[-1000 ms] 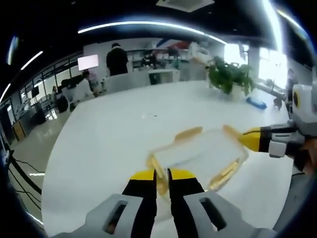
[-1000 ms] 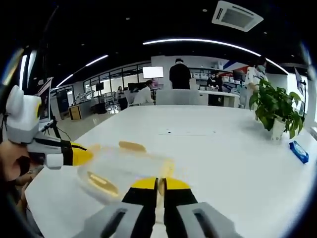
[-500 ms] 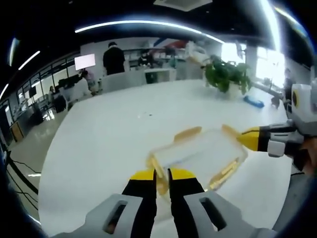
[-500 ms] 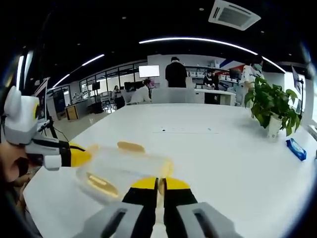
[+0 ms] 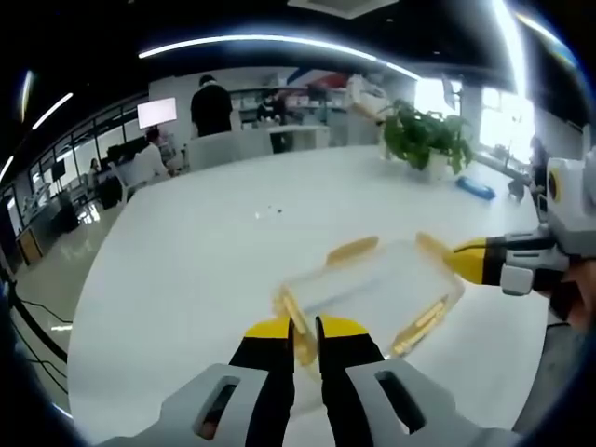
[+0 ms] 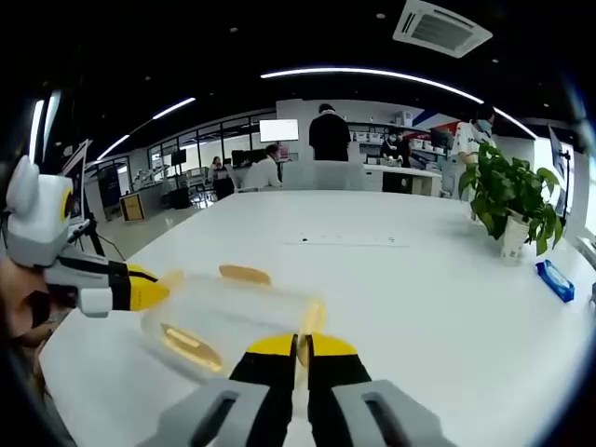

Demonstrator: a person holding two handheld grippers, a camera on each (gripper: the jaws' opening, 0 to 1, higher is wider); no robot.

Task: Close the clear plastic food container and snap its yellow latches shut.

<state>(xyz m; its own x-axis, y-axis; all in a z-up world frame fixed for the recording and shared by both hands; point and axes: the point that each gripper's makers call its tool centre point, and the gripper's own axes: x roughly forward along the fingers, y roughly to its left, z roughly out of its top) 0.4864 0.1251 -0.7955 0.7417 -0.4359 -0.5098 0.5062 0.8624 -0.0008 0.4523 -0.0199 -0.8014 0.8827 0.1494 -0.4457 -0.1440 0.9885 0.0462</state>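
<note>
A clear plastic food container (image 5: 372,291) with yellow latches (image 5: 352,250) sits lid-on upon a white tabletop (image 5: 205,251), held at opposite ends by two tongs. In the left gripper view, the left tongs (image 5: 304,329) are closed on the near end latch, while the right tongs (image 5: 456,258) pinch the far end. In the right gripper view, the right tongs (image 6: 298,345) grip their end latch. A potted plant (image 6: 507,200) stands well beyond.

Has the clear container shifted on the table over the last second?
Cannot tell. The container keeps its place between both claws, while the potted plant drifts only slightly, consistent with camera motion.
</note>
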